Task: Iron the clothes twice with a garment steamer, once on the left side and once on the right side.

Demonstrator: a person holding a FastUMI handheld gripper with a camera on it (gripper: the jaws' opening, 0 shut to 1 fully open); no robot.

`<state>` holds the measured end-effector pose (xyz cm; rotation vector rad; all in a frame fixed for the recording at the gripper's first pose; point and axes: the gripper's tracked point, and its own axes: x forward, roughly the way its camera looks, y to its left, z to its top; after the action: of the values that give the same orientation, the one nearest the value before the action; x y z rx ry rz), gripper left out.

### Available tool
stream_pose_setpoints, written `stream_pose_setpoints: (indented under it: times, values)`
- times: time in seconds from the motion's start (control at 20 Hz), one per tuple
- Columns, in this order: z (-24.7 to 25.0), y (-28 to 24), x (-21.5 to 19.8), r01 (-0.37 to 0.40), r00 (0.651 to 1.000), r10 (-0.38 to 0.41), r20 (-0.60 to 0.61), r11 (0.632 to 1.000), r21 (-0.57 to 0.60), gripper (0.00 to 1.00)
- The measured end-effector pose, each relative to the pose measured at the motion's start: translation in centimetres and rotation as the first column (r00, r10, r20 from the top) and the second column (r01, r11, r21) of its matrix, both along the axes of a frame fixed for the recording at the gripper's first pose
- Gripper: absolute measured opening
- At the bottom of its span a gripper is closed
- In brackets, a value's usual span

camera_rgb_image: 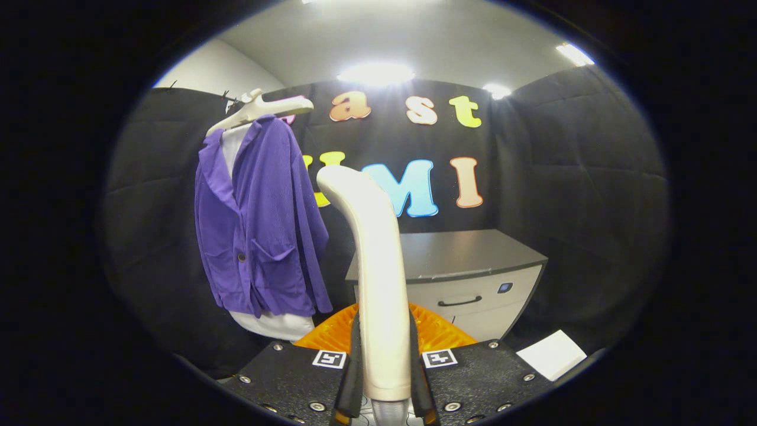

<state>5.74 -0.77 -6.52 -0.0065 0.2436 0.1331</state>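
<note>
While the gripper (383,378) points toward the back of the booth, both of its fingers (353,378) press against the sides of the garment steamer (374,278), so it is clamped on the steamer's lower handle. Steamer: cream-white body, standing upright between the fingers, rising well above them and bending over to the left at its rounded top. Its head faces toward the clothing side of the booth, apart from the fabric, no contact seen.

Purple jacket (260,225): hangs to the left of the steamer and beyond it, on a pale hanger (260,109) near the top of the black wall. Front is partly open at the collar; a dark button and a patch pocket are visible low on the front. White garment (273,324) sits under the jacket, showing at the neckline and below the jacket's hem.

Orange ribbed piece (437,331): just ahead of the fingers, low, behind the steamer's handle; what it belongs to cannot be told.

Cabinet (467,278): dark top, light drawer fronts, dark handle, beyond the fingers to the right of the steamer, against the back wall.

White sheet (553,354): lies low on the right, near the cabinet's foot, beside the gripper body
</note>
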Motion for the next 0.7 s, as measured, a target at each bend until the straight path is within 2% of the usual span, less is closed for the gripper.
stream_pose_setpoints:
  times: [0.25, 0.7]
  values:
    - [3.7, 0.1, 0.2, 0.043, 0.993, -0.046, 0.109, 0.999, 0.029, 0.32]
    - [3.0, 3.7, -0.9, 0.035, 0.995, -0.033, 0.096, 0.999, -0.012, 0.32]
